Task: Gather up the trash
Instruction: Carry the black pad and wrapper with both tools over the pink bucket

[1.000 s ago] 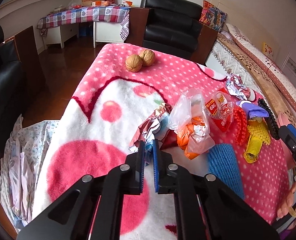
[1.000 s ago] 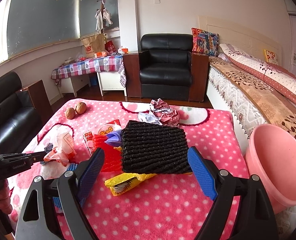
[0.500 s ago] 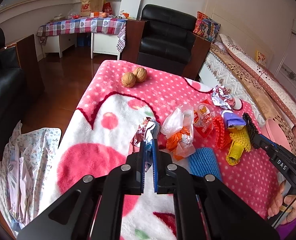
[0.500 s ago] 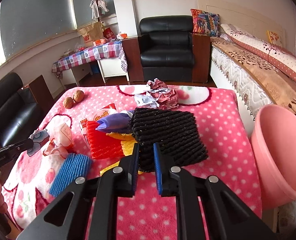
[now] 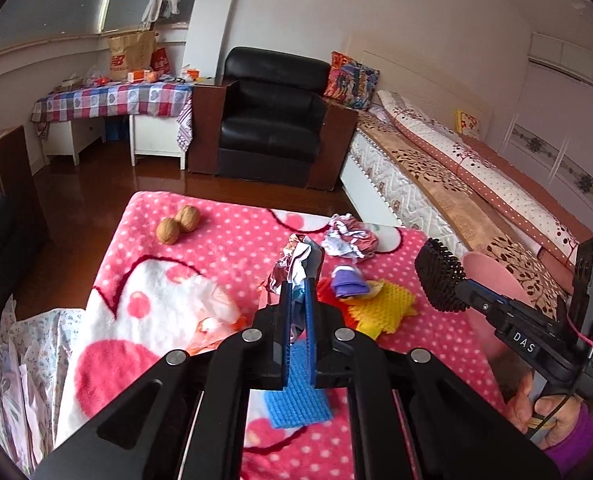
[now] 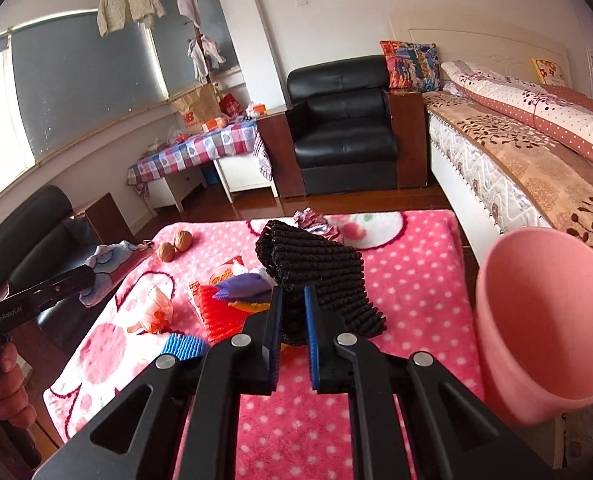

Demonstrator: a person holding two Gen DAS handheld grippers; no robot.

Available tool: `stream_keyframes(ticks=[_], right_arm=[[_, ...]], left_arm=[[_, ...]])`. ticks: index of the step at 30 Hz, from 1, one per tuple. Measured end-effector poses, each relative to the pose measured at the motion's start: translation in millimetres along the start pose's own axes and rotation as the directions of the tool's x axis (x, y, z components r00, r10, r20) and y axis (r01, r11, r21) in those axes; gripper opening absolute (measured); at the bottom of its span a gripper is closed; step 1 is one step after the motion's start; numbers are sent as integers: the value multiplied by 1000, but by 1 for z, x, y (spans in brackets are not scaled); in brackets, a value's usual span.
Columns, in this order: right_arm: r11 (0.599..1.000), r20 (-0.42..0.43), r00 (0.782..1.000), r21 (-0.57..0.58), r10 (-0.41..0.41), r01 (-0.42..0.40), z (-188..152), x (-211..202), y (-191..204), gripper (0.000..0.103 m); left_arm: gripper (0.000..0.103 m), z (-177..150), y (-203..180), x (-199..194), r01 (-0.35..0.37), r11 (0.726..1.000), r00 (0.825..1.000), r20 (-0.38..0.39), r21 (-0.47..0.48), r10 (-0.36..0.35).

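My left gripper (image 5: pixel 297 294) is shut on a crumpled foil wrapper (image 5: pixel 300 260) and holds it above the pink blanket (image 5: pixel 232 240). My right gripper (image 6: pixel 293 304) is shut on a black foam net (image 6: pixel 316 272), lifted off the blanket; it also shows in the left wrist view (image 5: pixel 440 280). A pink bin (image 6: pixel 544 328) stands at the right, beside the blanket's edge. More trash lies on the blanket: a red foam net (image 6: pixel 220 312), a blue foam net (image 5: pixel 296 396), a yellow foam net (image 5: pixel 380 304), a clear plastic bag (image 6: pixel 156 308) and another foil wrapper (image 5: pixel 348 238).
Two walnuts (image 5: pixel 178 224) lie at the blanket's far left. A purple piece (image 5: pixel 350 282) sits on the yellow net. A black armchair (image 5: pixel 272 120), a checked table (image 5: pixel 112 100) and a bed (image 5: pixel 476 184) stand beyond. Dark wood floor lies left of the blanket.
Both grippers have risen with their loads. The left lifted the foil wrapper off the blanket. The right, shut since half a second ago, raised the black net toward the pink bin.
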State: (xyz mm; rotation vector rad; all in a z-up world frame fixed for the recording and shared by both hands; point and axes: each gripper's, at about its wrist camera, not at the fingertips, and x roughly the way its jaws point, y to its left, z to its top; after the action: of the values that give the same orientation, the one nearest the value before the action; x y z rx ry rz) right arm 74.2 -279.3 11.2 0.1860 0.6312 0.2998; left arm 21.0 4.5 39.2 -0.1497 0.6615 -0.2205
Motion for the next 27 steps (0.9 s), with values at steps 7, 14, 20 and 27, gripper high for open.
stream_keyframes(ticks=[7, 14, 20, 27], right_arm=[[995, 72, 995, 71, -72, 67, 7, -35, -44, 10], [973, 79, 979, 150, -188, 174, -1, -57, -101, 10], [946, 54, 968, 233, -245, 226, -15, -60, -152, 10], [927, 34, 963, 282, -269, 249, -26, -58, -183, 10]], left_arm=[[6, 10, -71, 26, 114, 988, 993, -13, 101, -114], [6, 6, -135, 55, 231, 958, 973, -53, 171, -225], [6, 0, -183, 81, 303, 929, 952, -104, 210, -287], [6, -13, -233, 111, 355, 896, 933, -161, 267, -322]])
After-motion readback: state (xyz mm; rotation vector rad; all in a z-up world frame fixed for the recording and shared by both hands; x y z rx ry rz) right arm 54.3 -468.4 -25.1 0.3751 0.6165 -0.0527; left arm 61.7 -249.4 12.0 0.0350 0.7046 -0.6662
